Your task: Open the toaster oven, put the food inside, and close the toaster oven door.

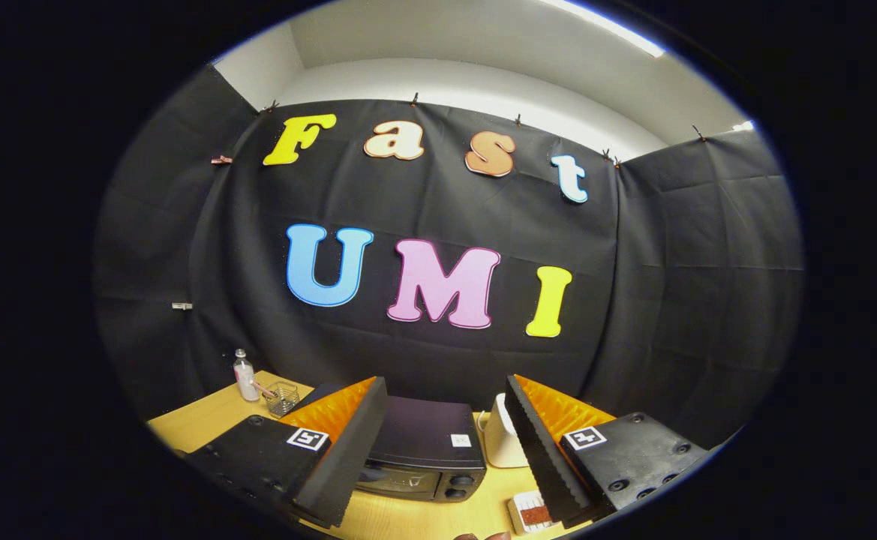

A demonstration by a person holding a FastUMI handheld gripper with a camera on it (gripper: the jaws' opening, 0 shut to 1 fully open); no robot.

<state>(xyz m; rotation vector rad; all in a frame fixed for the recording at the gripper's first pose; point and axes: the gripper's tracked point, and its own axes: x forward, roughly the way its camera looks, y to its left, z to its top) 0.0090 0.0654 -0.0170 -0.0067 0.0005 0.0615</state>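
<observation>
Gripper view: gripper (446,450) fingers spread apart, grasping nothing; closed toaster oven (423,450) sits on the counter (205,420) between them.

A: What does the gripper (447,442) look like?
B: Two wedge-shaped jaws with ridged inner faces, set apart with nothing between, on flat mounts.
A: Any markings?
B: A square black-and-white tag on each mount, with round screws nearby.

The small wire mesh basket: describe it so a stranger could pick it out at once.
On the yellow wooden table, look past the black toaster oven that sits between the open gripper fingers, toward the far corner. The small wire mesh basket stands beside a clear plastic bottle; it alone is see-through mesh.
</observation>
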